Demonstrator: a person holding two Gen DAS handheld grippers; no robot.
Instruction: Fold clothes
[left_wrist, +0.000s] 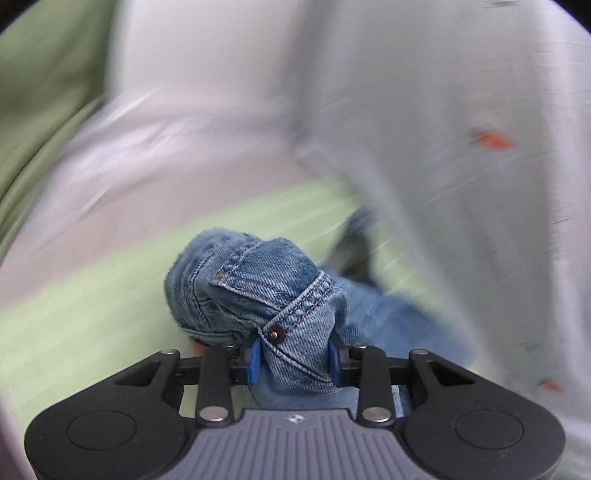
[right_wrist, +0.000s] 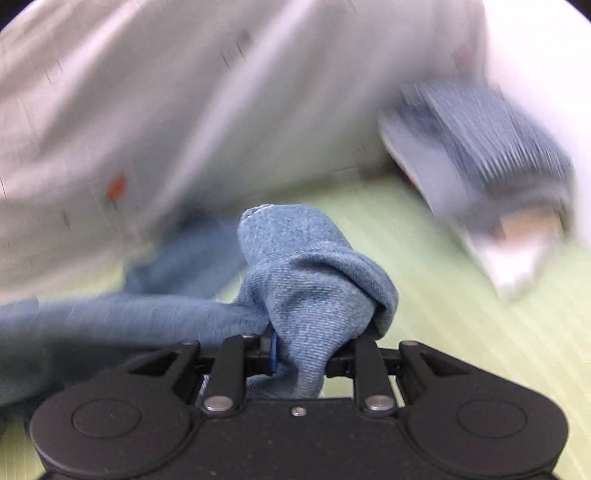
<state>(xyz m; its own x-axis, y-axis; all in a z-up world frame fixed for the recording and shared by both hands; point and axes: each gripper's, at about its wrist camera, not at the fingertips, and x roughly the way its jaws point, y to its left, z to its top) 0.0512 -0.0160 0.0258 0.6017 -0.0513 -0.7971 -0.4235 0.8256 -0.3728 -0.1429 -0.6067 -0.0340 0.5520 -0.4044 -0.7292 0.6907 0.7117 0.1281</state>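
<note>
Denim, left wrist view: blue jeans (left_wrist: 258, 291) bunched between the fingers of the left gripper (left_wrist: 294, 356), seam, stitching and one copper rivet sharp just ahead of the pads.
Left tongs: narrow, closed onto a thick wad of the jeans; blue pads (left_wrist: 254, 360) press the cloth from both sides.
Jeans beyond the left tongs: fabric trails off ahead and to the right, down toward the green surface (left_wrist: 92, 317), where it blurs.
Surface: pale green with faint stripes, below and to the left of the tongs.
Backdrop: pale grey cloth (left_wrist: 461, 110) with small orange marks fills the upper right, heavily motion-blurred; what it belongs to cannot be told.

Denim, right wrist view: another part of the jeans (right_wrist: 314, 280) balled up between the fingers of the right gripper (right_wrist: 301, 356), plain weave, no seam visible.
Right tongs: narrow, clamped on the denim; one blue pad (right_wrist: 273, 352) shows at the left, the other hidden by cloth.
Jeans beyond the right tongs: a band of denim runs away to the left, blurred, over the green surface (right_wrist: 461, 332).
Far right ahead: a blurred blue-and-white object (right_wrist: 491, 166) above the green surface, not identifiable.
Backdrop: same pale grey cloth (right_wrist: 166, 110), upper left, smeared.
</note>
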